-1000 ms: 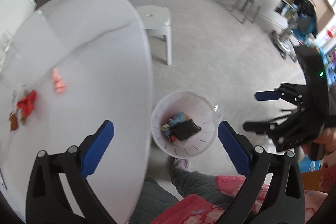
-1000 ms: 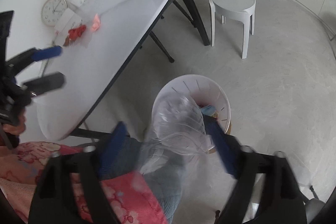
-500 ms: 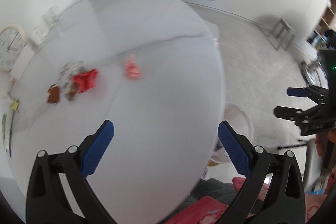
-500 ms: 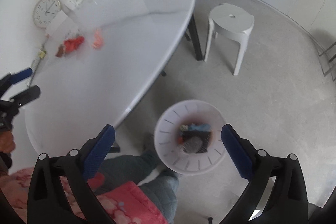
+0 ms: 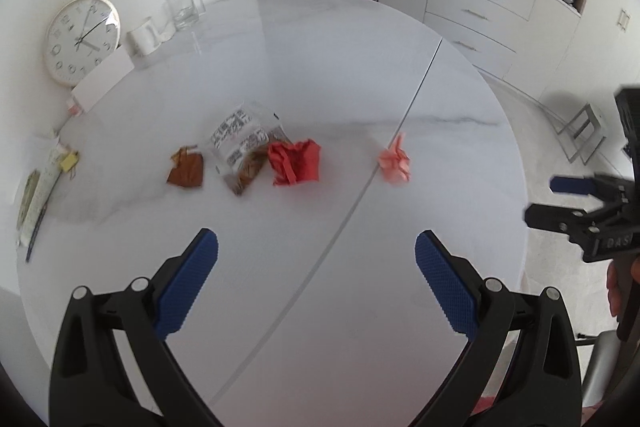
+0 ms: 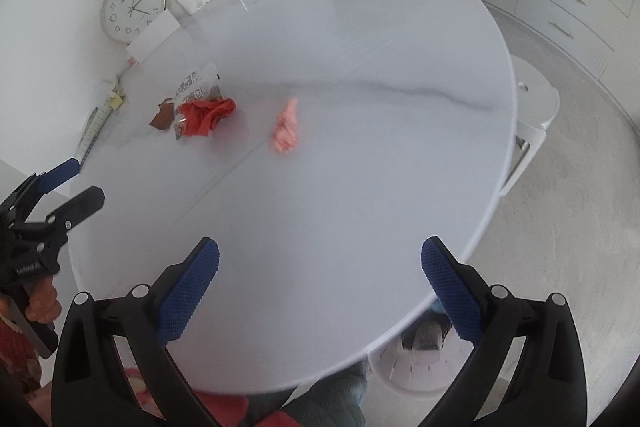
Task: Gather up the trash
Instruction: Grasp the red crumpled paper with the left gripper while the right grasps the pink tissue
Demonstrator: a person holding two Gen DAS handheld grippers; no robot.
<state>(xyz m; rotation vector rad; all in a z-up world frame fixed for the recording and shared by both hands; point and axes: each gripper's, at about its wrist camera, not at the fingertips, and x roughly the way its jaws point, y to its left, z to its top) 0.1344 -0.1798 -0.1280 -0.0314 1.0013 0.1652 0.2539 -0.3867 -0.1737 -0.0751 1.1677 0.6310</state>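
Across the left wrist view, a round white marble-look table with a centre seam fills the frame; cabinets with drawers stand at 1 o'clock and a wall clock leans at 10 o'clock beside a glass tumbler. Near the table's middle lie a brown wrapper, a clear printed snack bag, a crumpled red paper touching the bag, and, apart at 2 o'clock of it, a crumpled pink paper. The left gripper hovers wide and empty. At 3 o'clock the right gripper is cut off by the frame edge, its jaws parted.

From the right wrist view, the same table shows blurred. The right gripper stands wide, empty. A white trash bin at 5 o'clock is mostly hidden under the table edge; its contents are unclear. A white stool is partly hidden at 3 o'clock.
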